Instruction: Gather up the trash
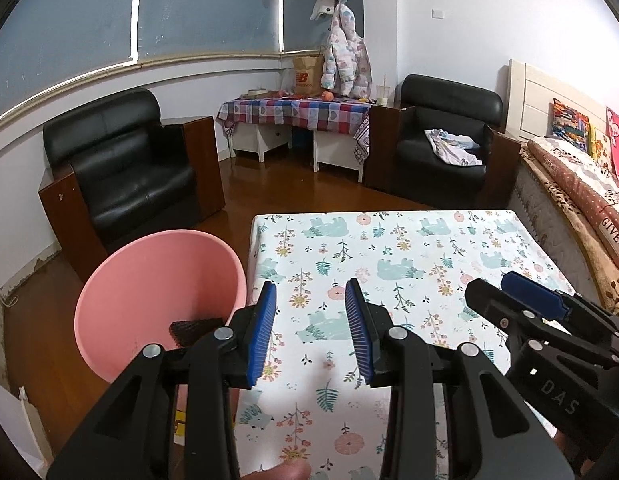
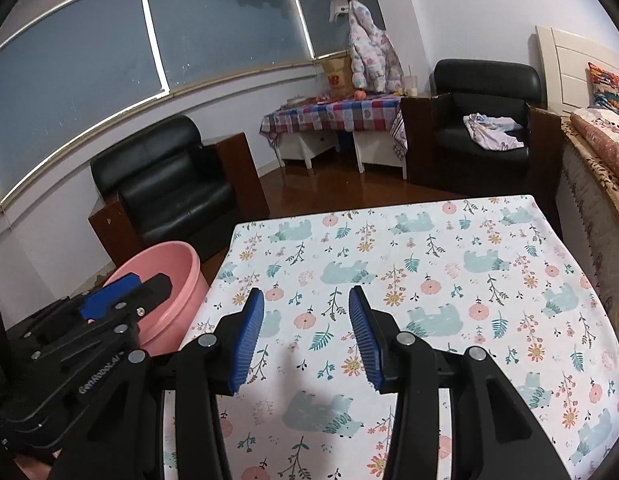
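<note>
A pink bin (image 1: 157, 280) stands on the floor at the table's left edge; a dark piece of trash (image 1: 195, 330) lies in its bottom. The bin also shows in the right wrist view (image 2: 165, 280). My left gripper (image 1: 311, 332) is open and empty, over the table's left part beside the bin. My right gripper (image 2: 305, 340) is open and empty above the flowered tablecloth (image 2: 429, 280). The right gripper shows at the right of the left wrist view (image 1: 521, 300); the left gripper shows at the left of the right wrist view (image 2: 121, 292). No trash shows on the tablecloth.
A black armchair (image 1: 125, 176) stands behind the bin, a second one (image 1: 445, 140) at the back right. A checked side table (image 1: 293, 116) with a paper bag and cup is at the back. A bed (image 1: 581, 184) runs along the table's right side.
</note>
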`<action>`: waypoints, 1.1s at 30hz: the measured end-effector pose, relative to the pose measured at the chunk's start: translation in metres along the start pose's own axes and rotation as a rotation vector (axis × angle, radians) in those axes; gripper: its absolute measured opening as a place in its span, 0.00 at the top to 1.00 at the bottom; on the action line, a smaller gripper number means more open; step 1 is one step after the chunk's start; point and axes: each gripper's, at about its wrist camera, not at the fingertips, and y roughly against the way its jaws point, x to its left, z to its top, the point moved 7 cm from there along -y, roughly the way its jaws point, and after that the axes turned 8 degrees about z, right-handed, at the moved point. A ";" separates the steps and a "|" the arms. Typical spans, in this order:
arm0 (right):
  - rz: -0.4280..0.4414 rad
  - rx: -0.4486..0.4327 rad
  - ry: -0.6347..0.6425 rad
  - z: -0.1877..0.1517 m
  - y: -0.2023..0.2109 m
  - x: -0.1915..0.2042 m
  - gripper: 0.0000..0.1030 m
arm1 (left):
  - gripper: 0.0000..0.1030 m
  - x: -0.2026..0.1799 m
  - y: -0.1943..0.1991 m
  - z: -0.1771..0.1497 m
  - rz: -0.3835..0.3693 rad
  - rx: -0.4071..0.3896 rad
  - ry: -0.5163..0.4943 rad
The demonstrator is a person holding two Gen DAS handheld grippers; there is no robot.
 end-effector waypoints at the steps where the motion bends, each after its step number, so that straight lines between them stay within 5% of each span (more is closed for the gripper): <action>1: -0.002 -0.008 0.003 0.000 0.003 0.000 0.58 | 0.65 -0.001 0.000 0.000 -0.001 -0.001 0.002; 33: -0.024 -0.026 0.026 -0.001 0.011 0.000 0.58 | 0.65 0.002 -0.003 0.000 -0.001 0.008 0.022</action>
